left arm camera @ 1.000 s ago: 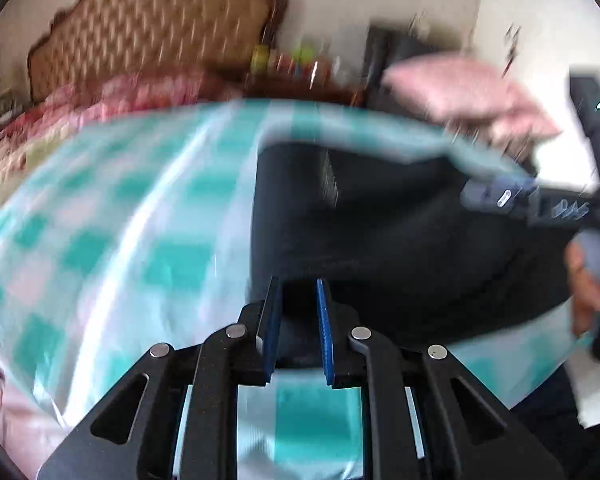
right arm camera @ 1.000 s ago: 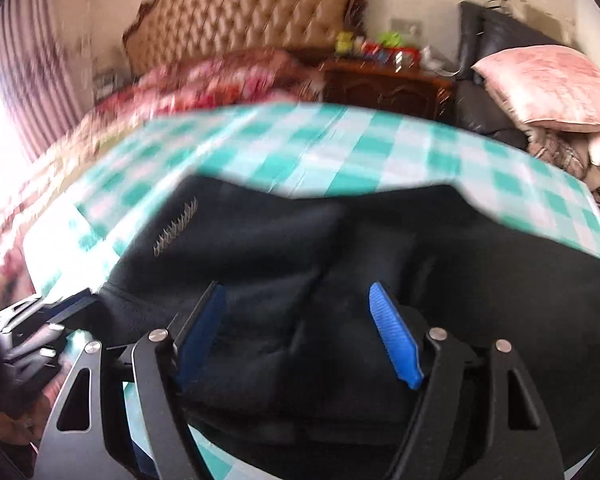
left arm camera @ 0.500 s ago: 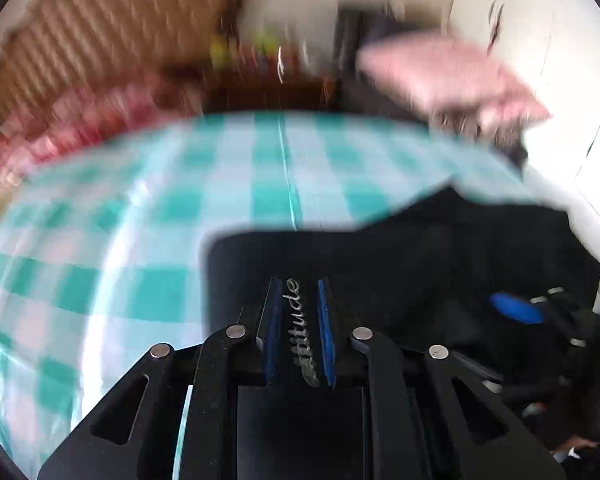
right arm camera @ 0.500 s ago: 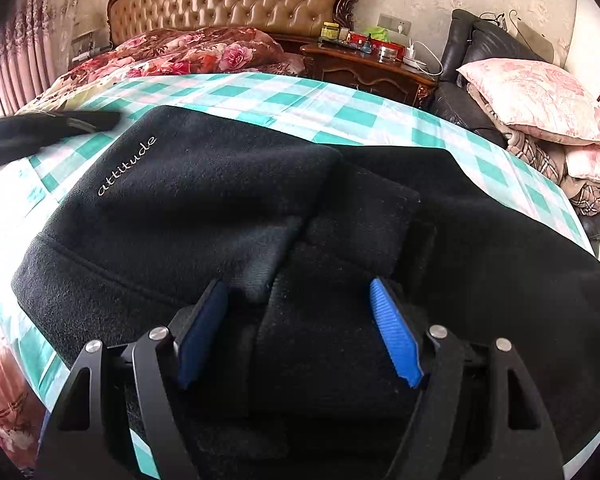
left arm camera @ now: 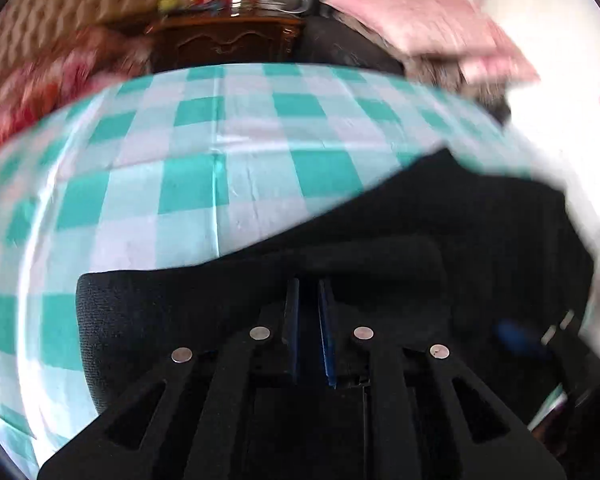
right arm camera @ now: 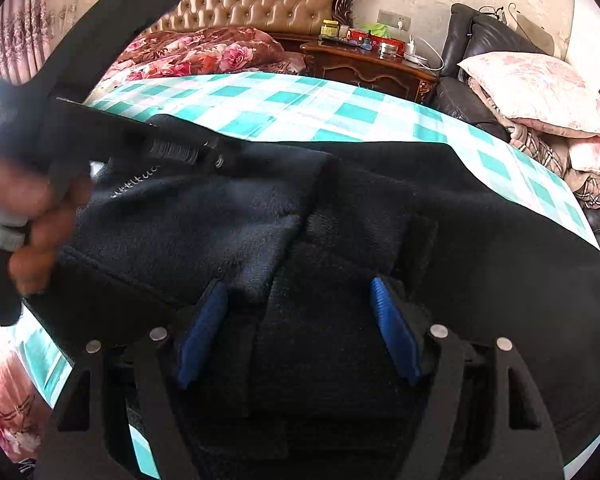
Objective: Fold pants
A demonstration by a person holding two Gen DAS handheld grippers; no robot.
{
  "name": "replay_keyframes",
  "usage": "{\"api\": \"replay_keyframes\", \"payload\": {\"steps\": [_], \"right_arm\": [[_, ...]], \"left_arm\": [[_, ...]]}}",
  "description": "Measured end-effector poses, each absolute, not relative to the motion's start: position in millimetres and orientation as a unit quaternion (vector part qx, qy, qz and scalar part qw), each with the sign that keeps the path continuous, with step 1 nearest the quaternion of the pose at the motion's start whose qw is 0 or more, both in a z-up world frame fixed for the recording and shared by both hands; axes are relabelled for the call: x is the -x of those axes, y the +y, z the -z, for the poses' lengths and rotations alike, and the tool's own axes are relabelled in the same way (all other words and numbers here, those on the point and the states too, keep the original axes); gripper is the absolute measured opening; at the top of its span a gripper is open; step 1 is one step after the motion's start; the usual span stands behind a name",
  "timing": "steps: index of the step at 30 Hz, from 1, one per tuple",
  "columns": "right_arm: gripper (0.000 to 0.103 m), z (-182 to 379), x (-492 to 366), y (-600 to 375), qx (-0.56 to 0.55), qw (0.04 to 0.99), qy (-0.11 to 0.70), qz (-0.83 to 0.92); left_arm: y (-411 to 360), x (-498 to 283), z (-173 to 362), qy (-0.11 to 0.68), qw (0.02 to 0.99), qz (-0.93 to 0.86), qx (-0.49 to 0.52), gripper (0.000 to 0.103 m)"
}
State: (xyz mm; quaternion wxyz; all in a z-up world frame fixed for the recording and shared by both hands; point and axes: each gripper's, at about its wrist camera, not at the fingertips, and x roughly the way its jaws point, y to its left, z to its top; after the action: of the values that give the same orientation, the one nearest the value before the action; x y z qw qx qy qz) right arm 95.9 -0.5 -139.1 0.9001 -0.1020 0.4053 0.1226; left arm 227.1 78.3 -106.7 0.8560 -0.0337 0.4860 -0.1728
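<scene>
While the pants [right arm camera: 380, 216] lie folded on the checked surface [left arm camera: 228, 152], the left gripper [left arm camera: 309, 300] has its fingers pinched on a fold, and the right gripper [right arm camera: 300, 312] stands open over the pants.

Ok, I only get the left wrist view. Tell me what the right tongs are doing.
Observer: The right tongs stand wide open over the black fleece pants, blue pads apart and closed on nothing.
Operator: Say where my left tongs sit on the garment.
Observer: The left tongs meet the pants at their far left edge, just beyond the small pale stitched lettering.
Operator: Describe the fabric under the right one.
Observer: Thick folded layers overlap there, and an edge of one layer runs up between the two pads.
</scene>
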Motion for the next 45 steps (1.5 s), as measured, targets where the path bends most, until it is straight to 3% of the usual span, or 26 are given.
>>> {"api": "replay_keyframes", "payload": {"steps": [3, 5, 7, 11, 13, 14, 15, 19, 20, 23, 25, 30, 34, 40, 41, 42, 45], "right_arm": [[0.074, 139.6, -95.7, 0.0, 0.102, 0.901, 0.404, -0.120], [0.074, 139.8, -96.0, -0.1, 0.103, 0.900, 0.406, -0.120], [0.074, 139.4, -96.5, -0.5, 0.103, 0.899, 0.407, -0.122], [0.074, 139.1, -97.8, -1.2, 0.102, 0.900, 0.406, -0.121], [0.074, 139.1, -97.9, -1.1, 0.102, 0.900, 0.406, -0.120], [0.074, 139.1, -98.0, -1.3, 0.103, 0.900, 0.405, -0.120], [0.074, 139.4, -98.2, -1.5, 0.103, 0.901, 0.405, -0.120], [0.075, 139.8, -98.4, -1.0, 0.103, 0.901, 0.405, -0.118], [0.075, 139.9, -98.5, -0.7, 0.104, 0.901, 0.406, -0.117], [0.075, 139.7, -98.6, -0.5, 0.105, 0.900, 0.407, -0.117], [0.075, 138.8, -99.4, -0.3, 0.104, 0.899, 0.409, -0.117], [0.081, 119.0, -102.8, -17.7, 0.054, 0.905, 0.408, -0.107], [0.102, 87.0, -107.7, -32.2, 0.060, 0.932, 0.356, -0.038], [0.101, 74.4, -137.6, -26.7, 0.065, 0.921, 0.382, -0.049], [0.101, 75.3, -146.2, -27.2, 0.050, 0.915, 0.398, -0.047], [0.101, 78.7, -158.7, -25.9, 0.027, 0.908, 0.414, -0.063], [0.100, 100.6, -177.3, -4.3, 0.086, 0.901, 0.424, -0.038]], "left_arm": [[69.6, -219.5, 82.3, 0.443, 0.881, 0.163, 0.005, 0.017], [66.3, -226.2, 88.1, 0.458, 0.877, 0.146, 0.000, 0.017], [73.4, -237.8, 108.9, 0.491, 0.863, 0.114, 0.020, 0.017], [91.8, -229.8, 98.1, 0.464, 0.874, 0.117, 0.085, 0.017], [108.9, -210.8, 80.7, 0.426, 0.894, 0.086, 0.105, 0.028], [118.9, -200.4, 76.5, 0.416, 0.901, 0.057, 0.108, 0.046], [128.4, -190.8, 76.1, 0.414, 0.903, 0.027, 0.113, 0.053], [158.8, -166.3, 114.0, 0.468, 0.873, -0.011, 0.137, 0.054], [160.0, -166.8, 126.8, 0.485, 0.864, -0.003, 0.135, 0.059], [175.8, -154.7, 125.7, 0.461, 0.869, -0.001, 0.178, 0.065], [172.9, -140.6, 108.2, 0.430, 0.891, -0.006, 0.146, 0.067], [157.4, -85.3, 89.1, 0.389, 0.918, -0.013, 0.079, 0.087], [153.4, -47.8, 83.4, 0.337, 0.939, -0.005, 0.063, 0.087], [142.5, -37.1, 79.0, 0.295, 0.955, -0.002, -0.009, 0.086], [141.3, -36.9, 79.4, 0.299, 0.954, 0.007, -0.006, 0.079], [139.3, -37.6, 80.3, 0.305, 0.952, 0.020, 0.001, 0.056], [132.0, -39.9, 86.3, 0.317, 0.948, 0.035, 0.005, 0.018]]}}
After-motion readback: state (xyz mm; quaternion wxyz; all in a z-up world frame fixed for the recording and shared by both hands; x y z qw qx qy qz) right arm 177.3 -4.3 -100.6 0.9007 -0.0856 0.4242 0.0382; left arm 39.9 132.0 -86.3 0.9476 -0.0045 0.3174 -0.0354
